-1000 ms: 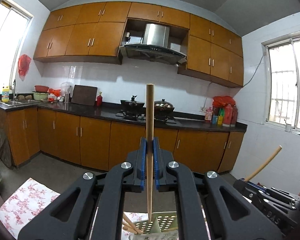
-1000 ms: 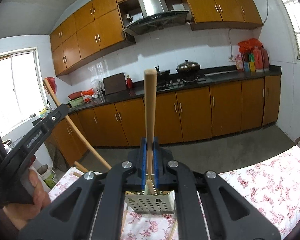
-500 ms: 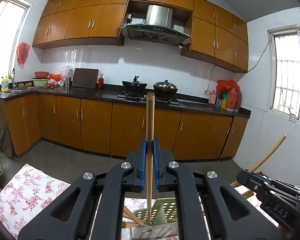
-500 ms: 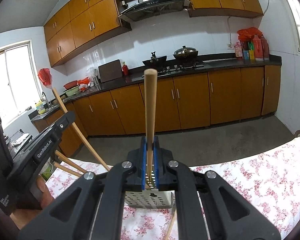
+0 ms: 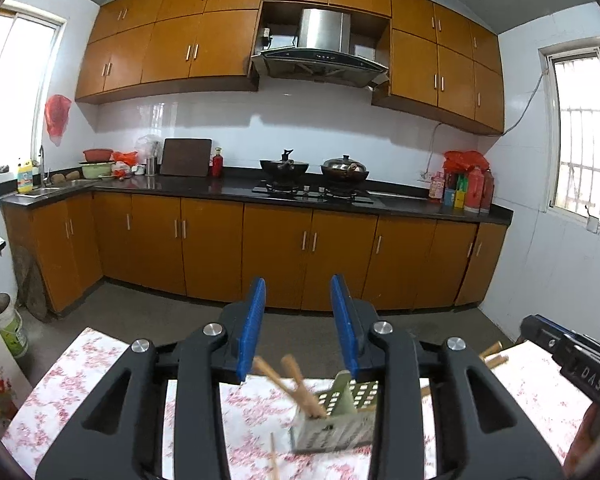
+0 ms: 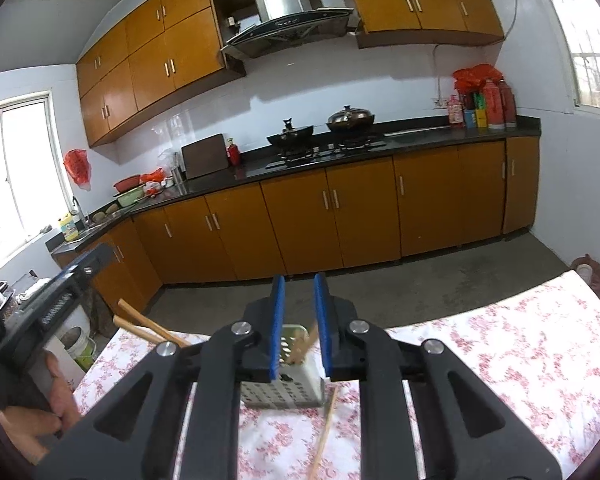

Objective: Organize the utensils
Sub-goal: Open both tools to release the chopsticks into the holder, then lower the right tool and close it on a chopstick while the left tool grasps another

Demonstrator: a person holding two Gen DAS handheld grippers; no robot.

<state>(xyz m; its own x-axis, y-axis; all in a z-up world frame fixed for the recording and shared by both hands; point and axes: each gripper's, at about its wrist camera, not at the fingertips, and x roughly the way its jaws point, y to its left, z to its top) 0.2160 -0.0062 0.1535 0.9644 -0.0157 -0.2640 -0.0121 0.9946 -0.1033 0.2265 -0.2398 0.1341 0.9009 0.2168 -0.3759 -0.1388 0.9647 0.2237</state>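
Both grippers, left (image 5: pixel 298 328) and right (image 6: pixel 300 320), have just been opening and hold nothing; a loose chopstick (image 6: pixel 325 430) lies lengthwise beside the perforated holder (image 6: pixel 284 390), nearer the right.

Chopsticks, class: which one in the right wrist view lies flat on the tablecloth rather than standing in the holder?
The chopstick lying beside the perforated holder; the others lean inside it.

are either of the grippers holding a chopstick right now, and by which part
Neither. The left gripper and right gripper have just opened with nothing between the pads; chopsticks stand in the holder.
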